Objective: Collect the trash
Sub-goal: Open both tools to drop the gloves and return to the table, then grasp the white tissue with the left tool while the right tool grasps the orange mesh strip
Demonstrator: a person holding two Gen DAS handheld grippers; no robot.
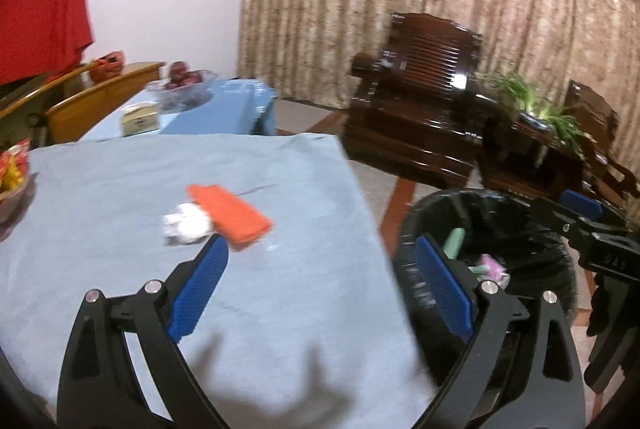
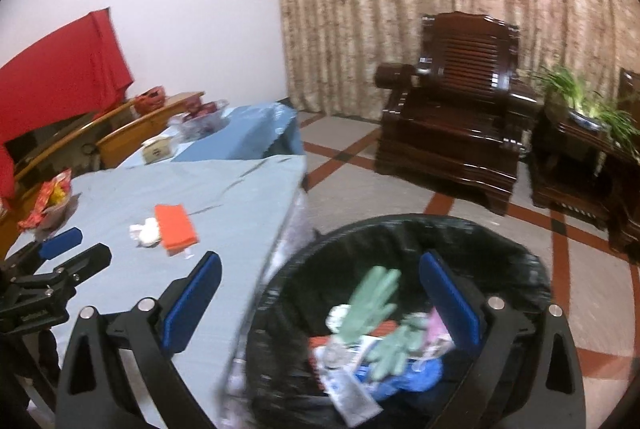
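Note:
An orange packet (image 1: 230, 215) and a crumpled white tissue (image 1: 186, 225) lie together on the blue tablecloth (image 1: 120, 189). My left gripper (image 1: 320, 253) is open and empty, just short of them, near the table's right edge. My right gripper (image 2: 320, 273) is open over the black-lined bin (image 2: 500, 241), nothing between its fingers. Inside the bin lie green gloves (image 2: 374, 293) and several wrappers. The bin (image 1: 500, 217) stands beside the table. The right wrist view also shows the orange packet (image 2: 176, 225), the tissue (image 2: 146, 231) and a blue pad (image 2: 60, 241) of the left gripper.
A dark wooden armchair (image 2: 452, 117) and a side table with a plant (image 2: 580, 117) stand beyond the bin. A snack bowl (image 2: 52, 205) sits at the table's left edge. A fruit bowl (image 1: 180, 85) and a tissue box (image 1: 140, 119) rest on a farther table.

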